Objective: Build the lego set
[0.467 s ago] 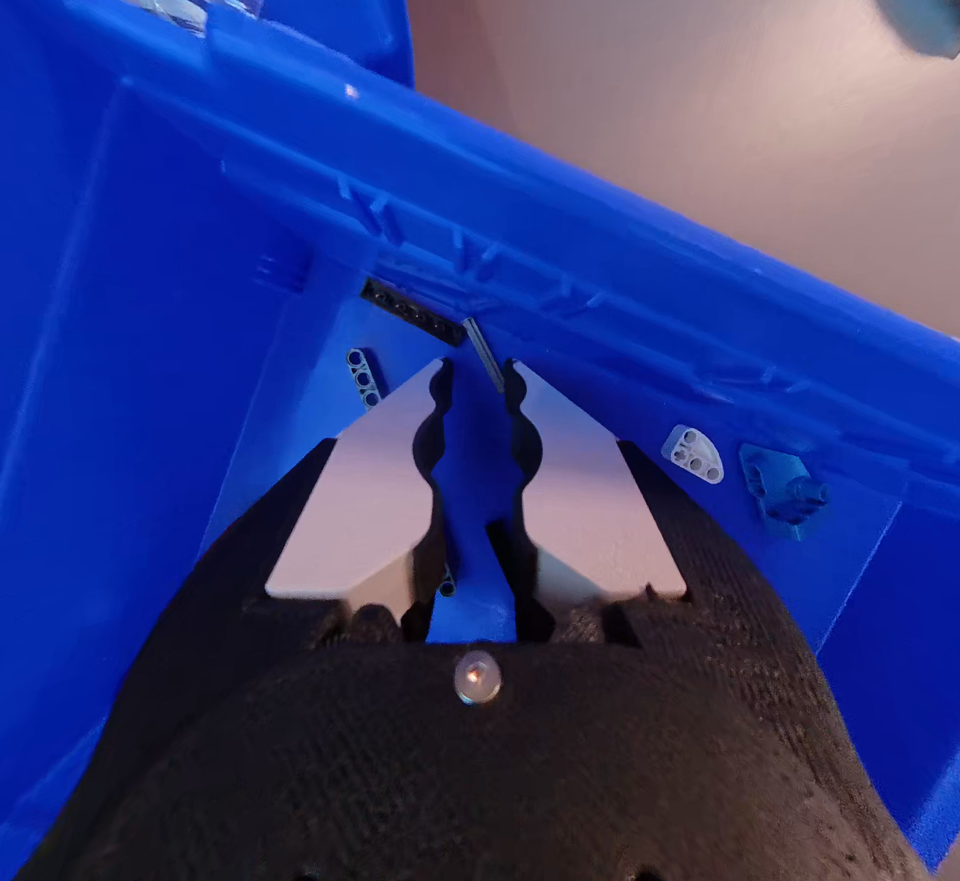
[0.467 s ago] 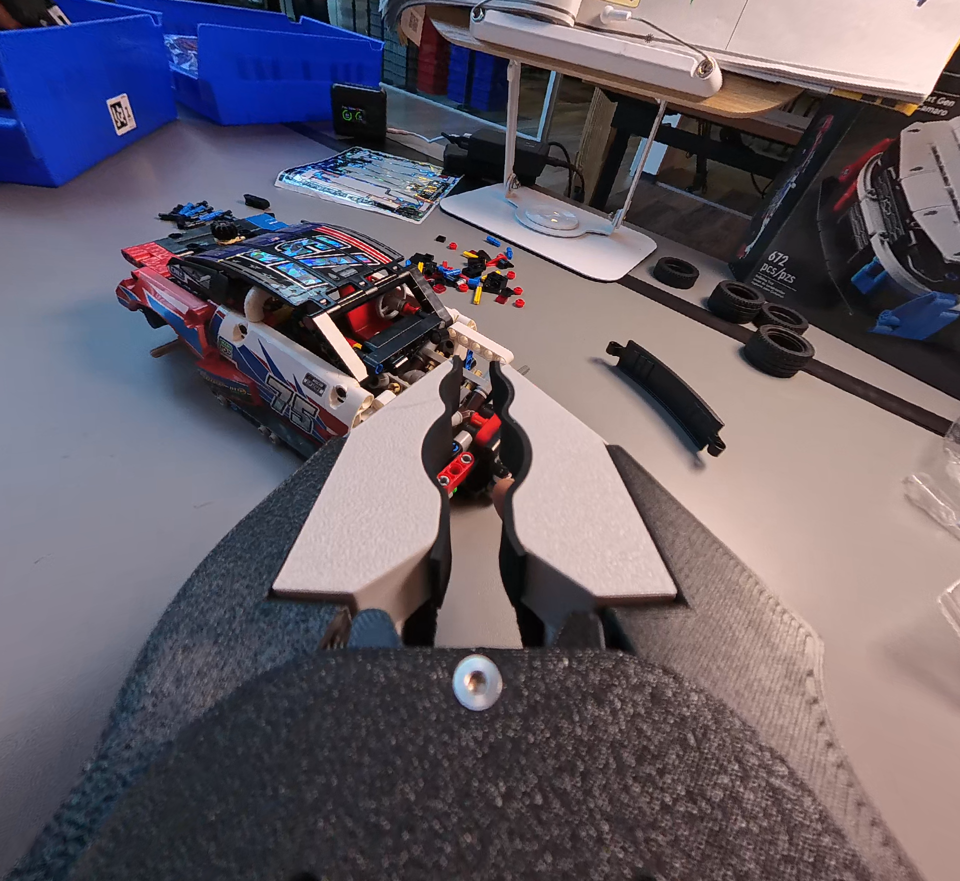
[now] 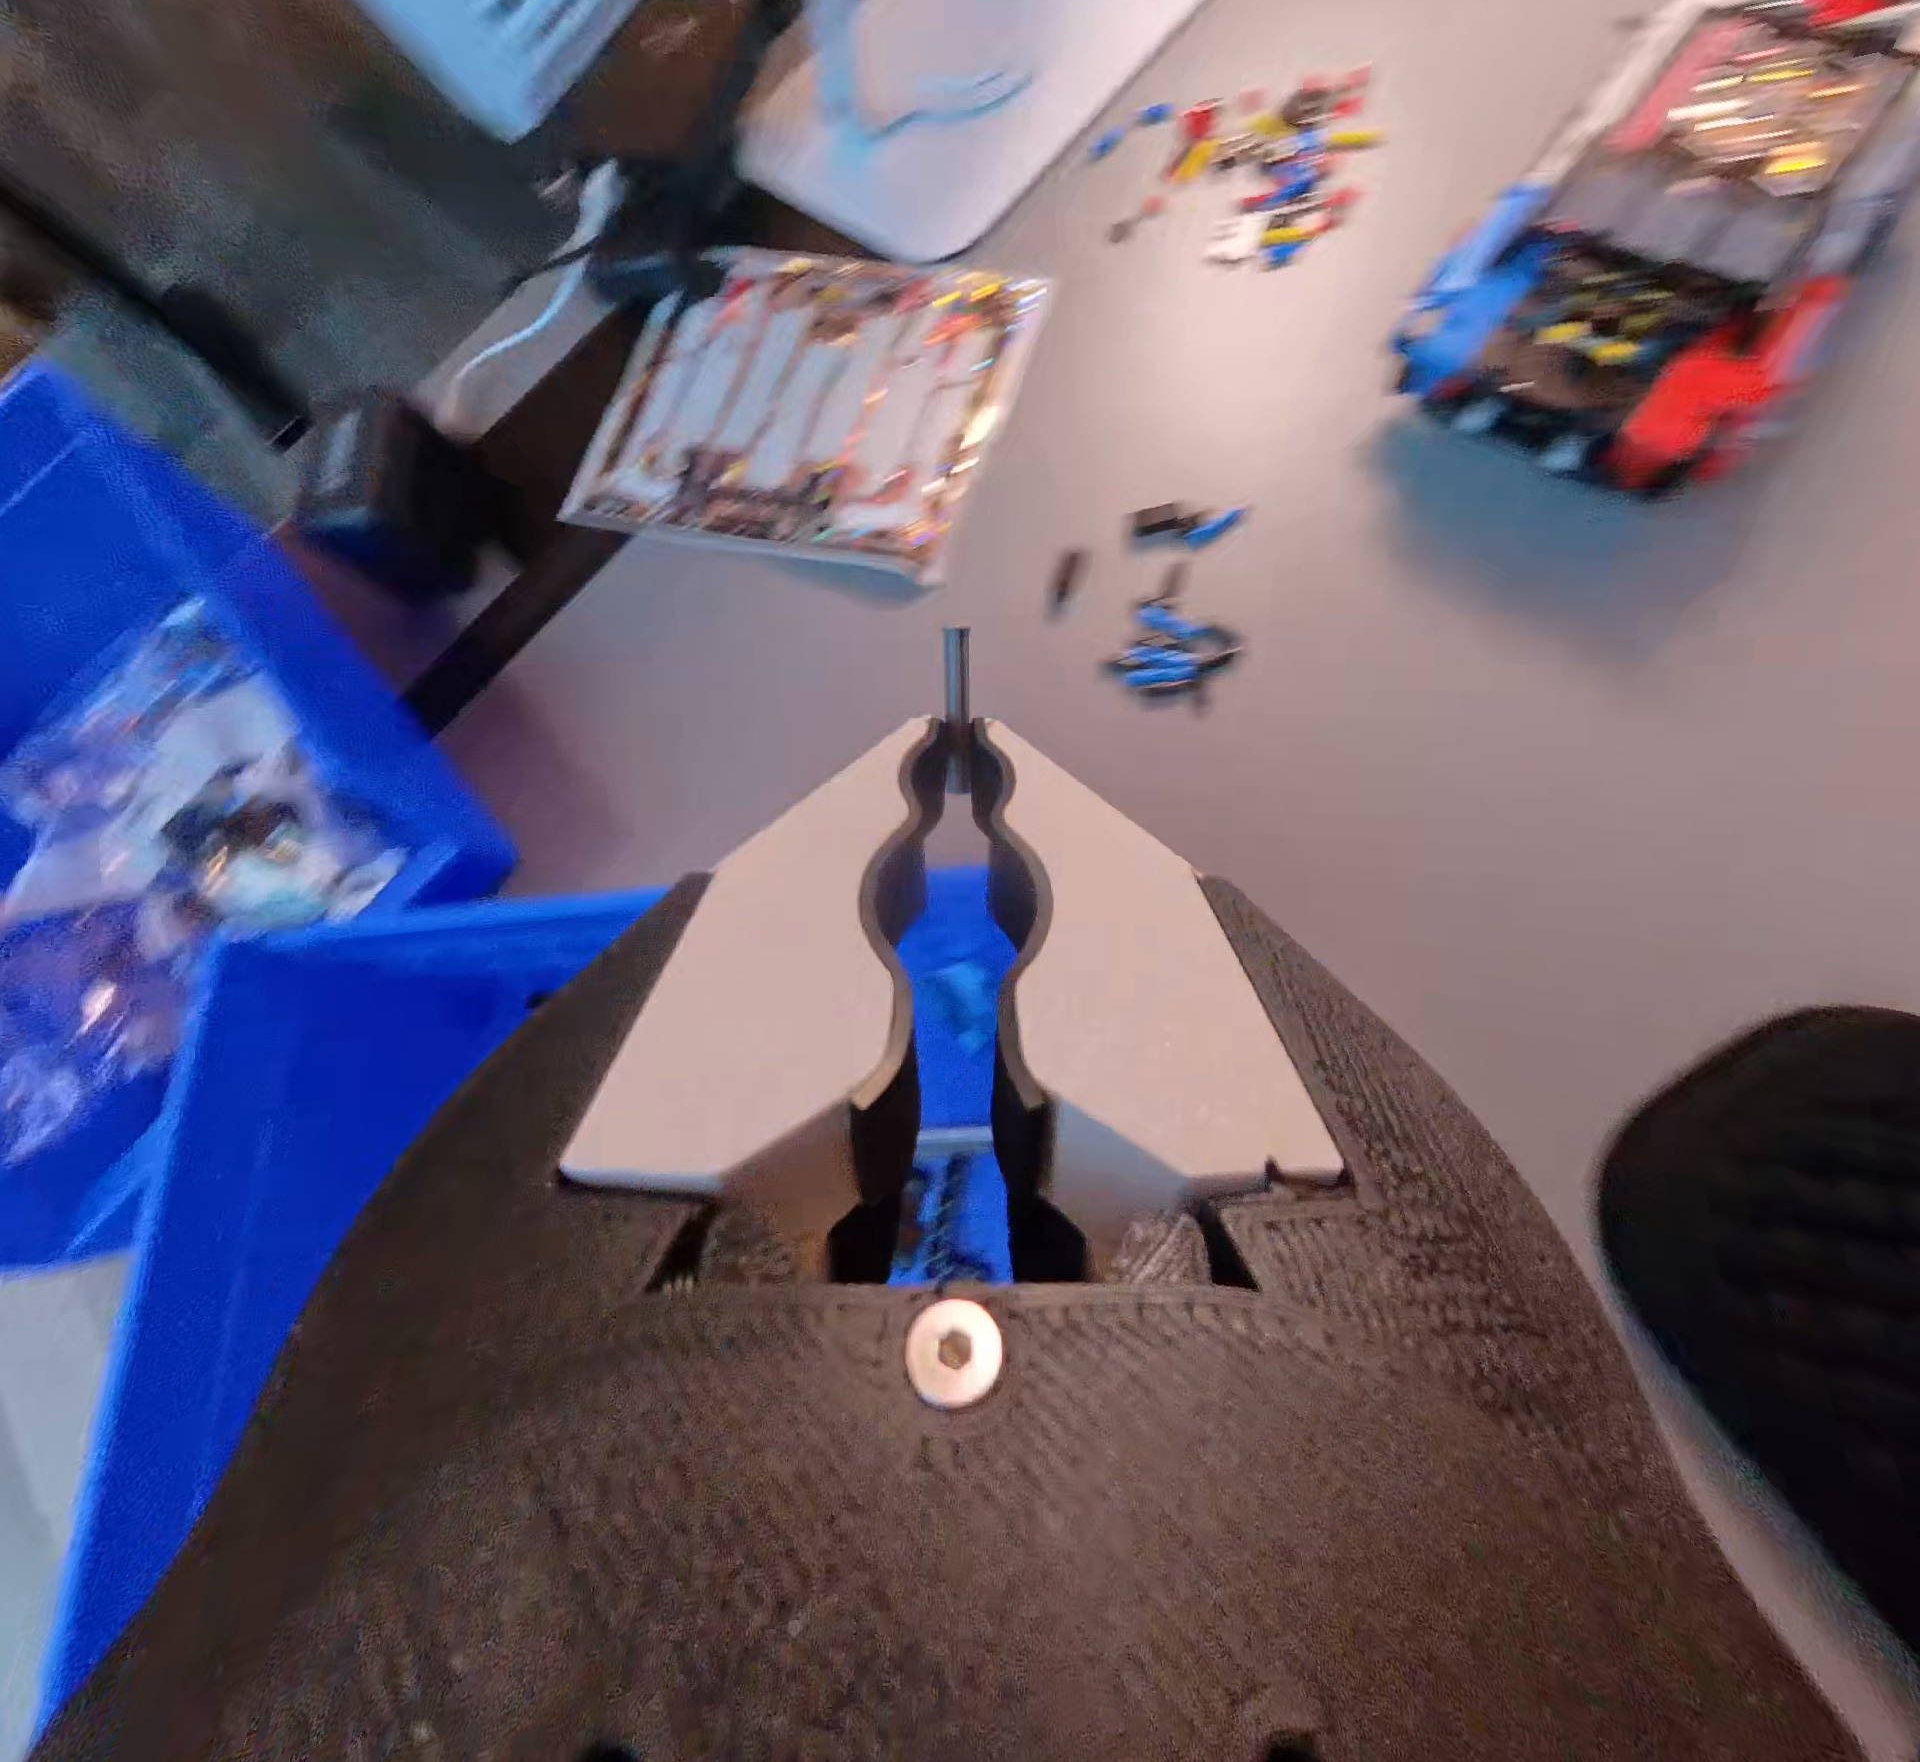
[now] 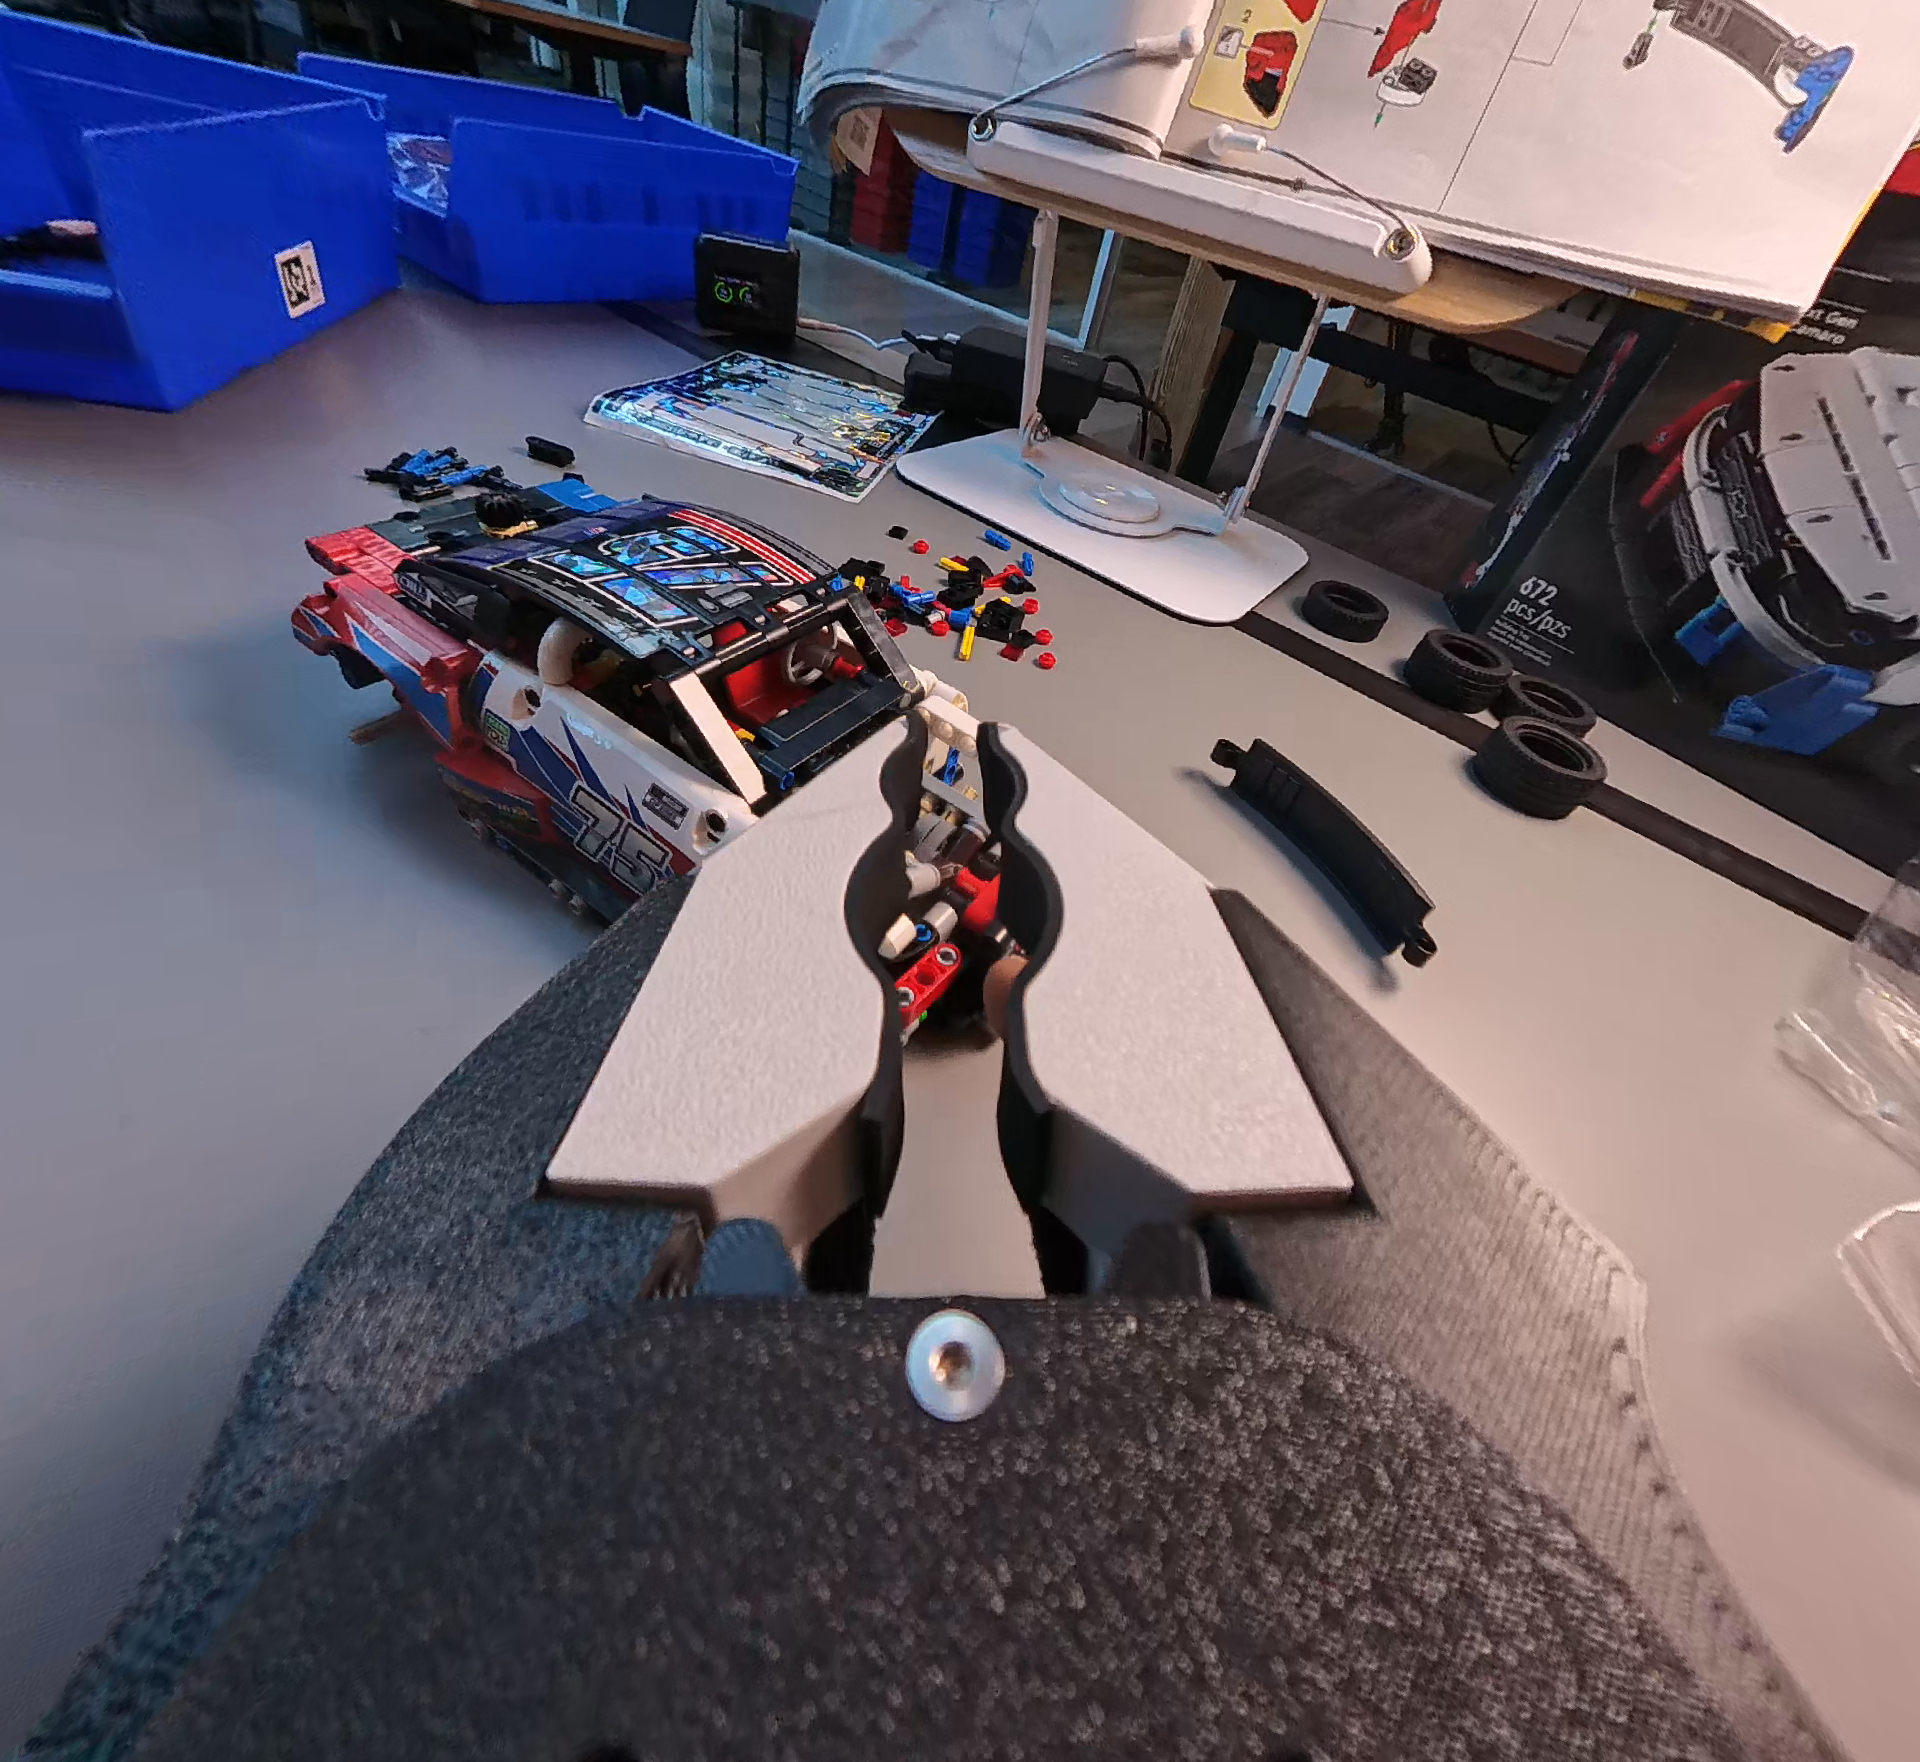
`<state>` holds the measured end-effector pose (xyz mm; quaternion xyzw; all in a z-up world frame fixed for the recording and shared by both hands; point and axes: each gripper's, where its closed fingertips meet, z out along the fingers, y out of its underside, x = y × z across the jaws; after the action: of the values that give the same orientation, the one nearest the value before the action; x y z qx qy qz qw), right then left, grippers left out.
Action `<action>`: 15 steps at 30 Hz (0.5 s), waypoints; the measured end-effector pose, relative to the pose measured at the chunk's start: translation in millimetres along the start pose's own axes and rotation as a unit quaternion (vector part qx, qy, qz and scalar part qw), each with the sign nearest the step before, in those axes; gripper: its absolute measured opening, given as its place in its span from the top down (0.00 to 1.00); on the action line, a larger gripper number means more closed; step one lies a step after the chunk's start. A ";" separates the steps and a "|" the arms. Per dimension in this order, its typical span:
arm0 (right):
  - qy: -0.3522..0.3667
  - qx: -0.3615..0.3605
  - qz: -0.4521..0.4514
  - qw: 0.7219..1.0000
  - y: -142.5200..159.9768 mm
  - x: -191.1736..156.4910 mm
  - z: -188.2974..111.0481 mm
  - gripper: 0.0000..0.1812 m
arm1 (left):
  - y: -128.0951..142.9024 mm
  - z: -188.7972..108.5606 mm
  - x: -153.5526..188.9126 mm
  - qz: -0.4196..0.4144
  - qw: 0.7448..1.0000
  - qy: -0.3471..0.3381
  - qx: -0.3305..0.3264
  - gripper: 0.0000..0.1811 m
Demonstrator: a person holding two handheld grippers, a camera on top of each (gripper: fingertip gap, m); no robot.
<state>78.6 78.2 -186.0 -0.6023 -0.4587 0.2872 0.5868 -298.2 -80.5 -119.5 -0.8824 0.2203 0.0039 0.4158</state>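
My left gripper is shut on a thin dark grey axle, which sticks straight out past the tips. It hovers above a blue bin, facing the table; the view is blurred. The part-built red, white and blue lego car lies far right there. In the right wrist view the car lies on the grey table. My right gripper is over its open front end, jaws a narrow gap apart with the car's red and white parts showing through. I see nothing gripped.
Loose small pieces lie behind the car, with a blue and black cluster to the left. A sticker sheet, booklet stand, curved black panel, tyres, set box and blue bins surround it. My hands' fingertips stand some 45 cm from each other.
My left gripper has closed on the axle and lifted it out of the blue bin, swinging to face the table. My right gripper has barely moved at the car's front.
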 end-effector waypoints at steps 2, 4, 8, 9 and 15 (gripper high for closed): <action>-0.002 0.004 -0.004 1.000 -2.5 -1.3 0.4 0.96 | -17.2 23.4 85.8 0.062 0.994 0.094 -0.012 0.99; -0.002 0.003 -0.010 1.000 -2.6 -2.5 0.1 0.96 | -13.7 56.4 160.3 0.120 0.977 0.172 -0.032 0.99; 0.006 -0.003 -0.024 1.000 1.2 -0.2 -4.4 0.97 | 3.2 110.3 244.8 0.172 0.948 0.261 -0.060 0.99; 0.009 -0.003 -0.024 1.000 1.4 1.6 -5.7 0.97 | 5.8 119.0 253.6 0.184 0.944 0.267 -0.064 0.99; 0.021 0.003 -0.020 1.000 -1.8 12.1 -9.6 0.96 | 17.6 141.7 270.3 0.215 0.933 0.276 -0.088 0.99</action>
<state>91.7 84.5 -180.5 -0.5975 -0.4573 0.2642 0.6033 -36.0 -90.3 -276.4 -0.8133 0.5095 -0.1308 0.2488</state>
